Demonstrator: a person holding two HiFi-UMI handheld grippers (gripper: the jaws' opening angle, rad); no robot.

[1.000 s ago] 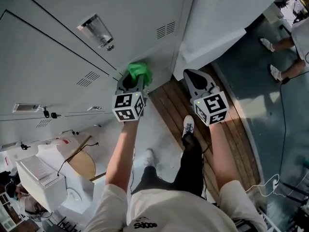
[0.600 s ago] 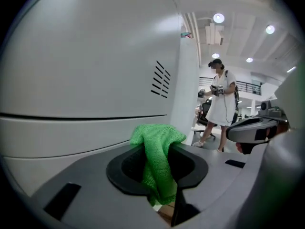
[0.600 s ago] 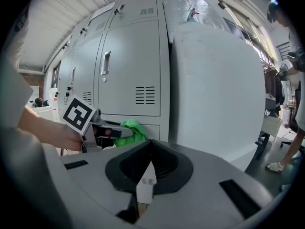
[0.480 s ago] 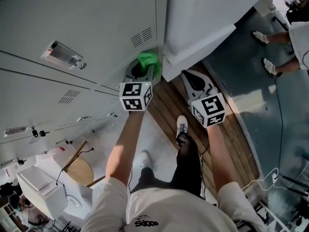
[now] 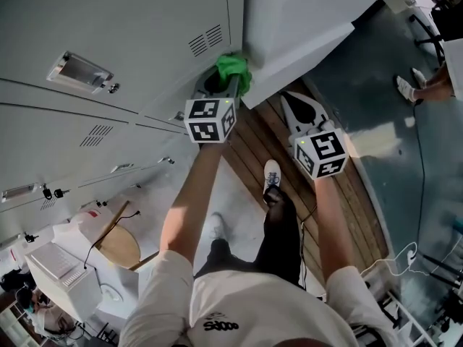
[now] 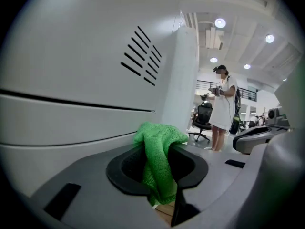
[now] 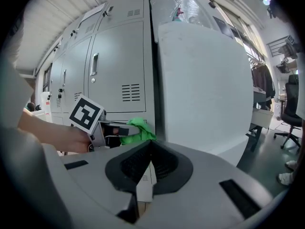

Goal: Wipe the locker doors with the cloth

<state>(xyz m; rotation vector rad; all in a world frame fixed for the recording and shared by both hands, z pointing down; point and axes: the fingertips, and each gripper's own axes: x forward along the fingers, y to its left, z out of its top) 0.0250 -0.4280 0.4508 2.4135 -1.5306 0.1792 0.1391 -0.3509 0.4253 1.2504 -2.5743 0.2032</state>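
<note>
grey locker door [image 5: 137,20]; l claw [image 6: 164,149] clamps green cloth [image 6: 159,171]; r claw [image 7: 151,146] closed, empty.

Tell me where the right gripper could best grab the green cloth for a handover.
Probably the bunched wad of the green woven cloth that sticks out past the left gripper's shut jaws, approached from the right: the grey metal locker door backs its left.

Grippers: two, the left gripper [image 5: 223,84] and the right gripper [image 5: 289,101]; green cloth [image 6: 159,142]: one. The left gripper view shows one bystander [image 6: 223,104], one office chair [image 6: 204,119] and four round ceiling lights [image 6: 220,23]. The head view shows the wearer's two shoes [image 5: 271,176].
</note>
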